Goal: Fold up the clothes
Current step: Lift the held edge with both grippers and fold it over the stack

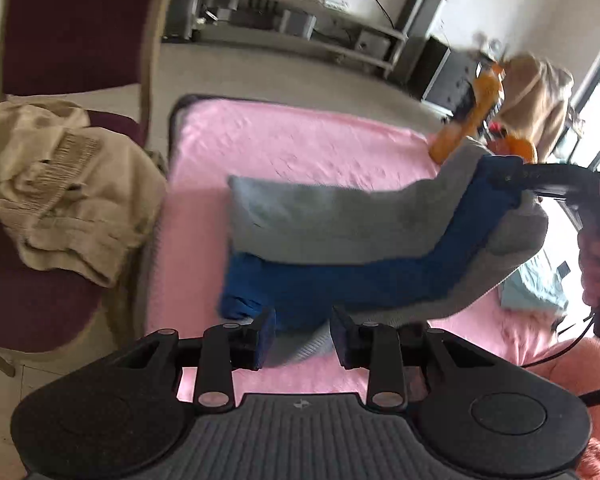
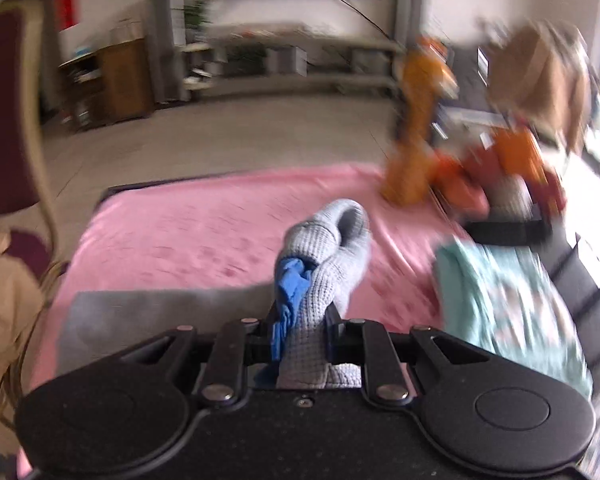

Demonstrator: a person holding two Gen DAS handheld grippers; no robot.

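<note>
A grey and blue garment (image 1: 340,240) is held up over the middle of the pink blanket (image 1: 300,140). One end is clamped in the right gripper (image 2: 300,332), the near end is pinched by the left gripper (image 1: 302,336). The blanket's far edge is left free.

Your left gripper (image 1: 302,338) is matte black: two round housings, paired link bars with silver rivets, a ribbed grey base bearing a small cross mark. Your right gripper (image 2: 300,336) matches, base speckled black, one centre screw. Thin black cable (image 1: 568,344) trails beside your hand (image 1: 594,268).
</note>
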